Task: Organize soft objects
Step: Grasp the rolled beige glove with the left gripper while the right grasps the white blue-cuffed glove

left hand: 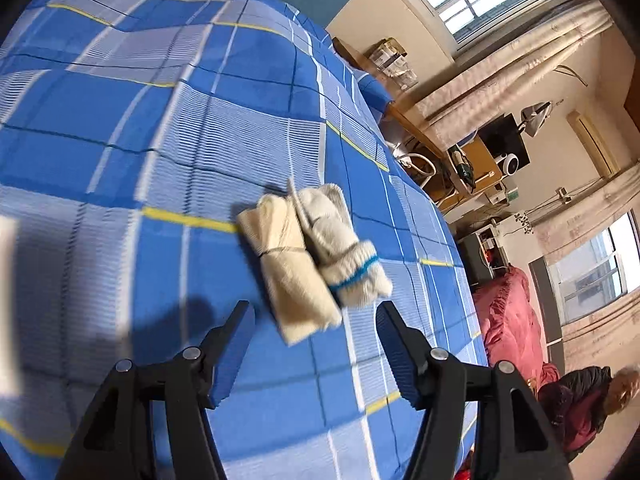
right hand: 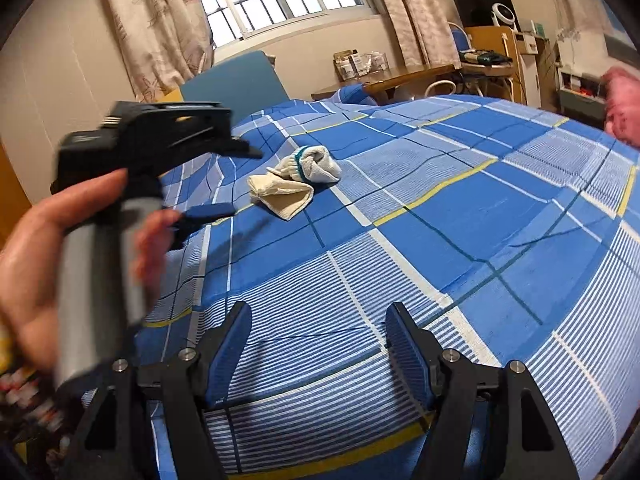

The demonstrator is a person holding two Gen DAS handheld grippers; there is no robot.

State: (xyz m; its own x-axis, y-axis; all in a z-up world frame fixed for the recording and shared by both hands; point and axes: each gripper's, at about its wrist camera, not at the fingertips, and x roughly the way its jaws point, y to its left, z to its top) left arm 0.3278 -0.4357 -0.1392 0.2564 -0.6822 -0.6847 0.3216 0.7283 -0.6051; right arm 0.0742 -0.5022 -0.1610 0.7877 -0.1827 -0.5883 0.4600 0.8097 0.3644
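Left wrist: socks (left hand: 316, 256) beyond parted jaws

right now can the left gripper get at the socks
Probably yes: the left gripper is open and empty, just short of the socks, which lie loose on the bedsheet with nothing between.

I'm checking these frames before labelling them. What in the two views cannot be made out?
- Left wrist view: a white object at the left edge is cut off and blurred; what it is cannot be told.
- Left wrist view: the cream bundle and the blue-banded bundle are motion-blurred; whether they are gloves or socks is unclear.
- Right wrist view: the left gripper is blurred and the hand covers its handle.
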